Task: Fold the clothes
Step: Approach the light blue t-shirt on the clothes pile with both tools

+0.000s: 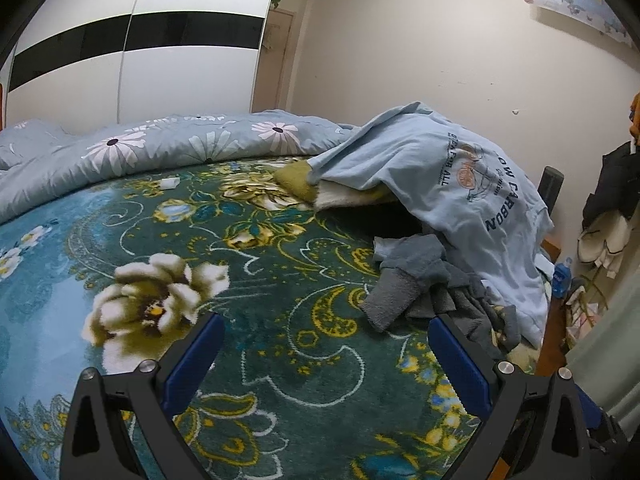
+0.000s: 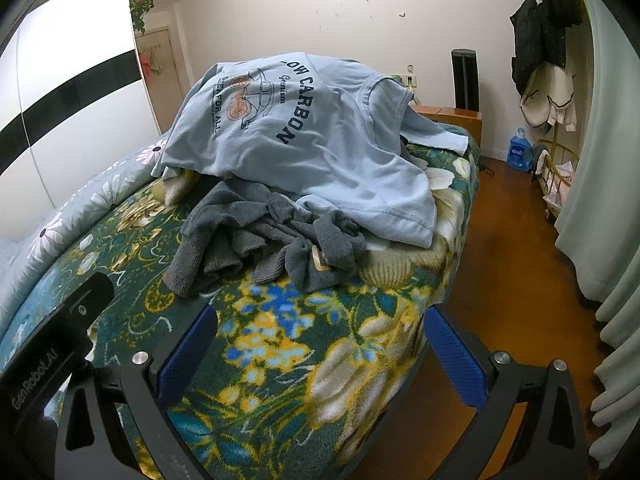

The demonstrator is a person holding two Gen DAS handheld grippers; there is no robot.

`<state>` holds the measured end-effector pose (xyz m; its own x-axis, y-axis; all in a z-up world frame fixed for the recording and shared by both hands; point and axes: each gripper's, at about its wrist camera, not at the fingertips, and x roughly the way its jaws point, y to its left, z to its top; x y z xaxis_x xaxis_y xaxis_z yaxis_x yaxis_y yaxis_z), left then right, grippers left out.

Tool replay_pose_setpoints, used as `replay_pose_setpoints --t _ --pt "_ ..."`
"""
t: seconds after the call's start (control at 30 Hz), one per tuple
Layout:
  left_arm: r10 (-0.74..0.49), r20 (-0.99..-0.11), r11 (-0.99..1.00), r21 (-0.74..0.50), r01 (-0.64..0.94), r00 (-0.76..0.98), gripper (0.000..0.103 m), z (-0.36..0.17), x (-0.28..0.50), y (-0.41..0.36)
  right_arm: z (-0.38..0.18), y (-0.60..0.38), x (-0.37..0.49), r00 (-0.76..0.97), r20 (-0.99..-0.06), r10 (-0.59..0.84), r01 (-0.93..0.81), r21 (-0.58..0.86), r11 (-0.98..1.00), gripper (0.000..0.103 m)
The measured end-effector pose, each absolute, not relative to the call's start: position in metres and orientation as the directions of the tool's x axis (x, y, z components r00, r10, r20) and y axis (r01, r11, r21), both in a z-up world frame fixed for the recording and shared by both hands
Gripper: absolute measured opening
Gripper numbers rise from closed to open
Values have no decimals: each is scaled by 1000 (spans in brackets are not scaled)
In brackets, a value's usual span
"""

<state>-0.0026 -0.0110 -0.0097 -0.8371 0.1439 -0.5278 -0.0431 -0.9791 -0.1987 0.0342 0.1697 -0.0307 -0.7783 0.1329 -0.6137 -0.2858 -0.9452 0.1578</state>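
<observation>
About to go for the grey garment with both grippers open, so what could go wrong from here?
1. The grey garment is bunched, and its far edge sits under the hem of the light blue T-shirt; pulling may drag the shirt along.
2. The pile lies near the edge of the bed; a tug could send clothes to the floor.
3. The left gripper and right gripper may pinch the floral blanket too.

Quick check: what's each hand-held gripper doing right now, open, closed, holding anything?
Left hand-held gripper: open, holding nothing, above the floral blanket.
Right hand-held gripper: open, holding nothing, short of the grey garment.
</observation>
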Motion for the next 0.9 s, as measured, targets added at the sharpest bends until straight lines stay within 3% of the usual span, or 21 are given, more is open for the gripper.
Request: replay_pose_setpoints --t 0.9 --pt "123 -545 -980 -196 -16 -829 103 -6 -5 -28 -42 168 29 -787 -612 73 -266 231 -936 103"
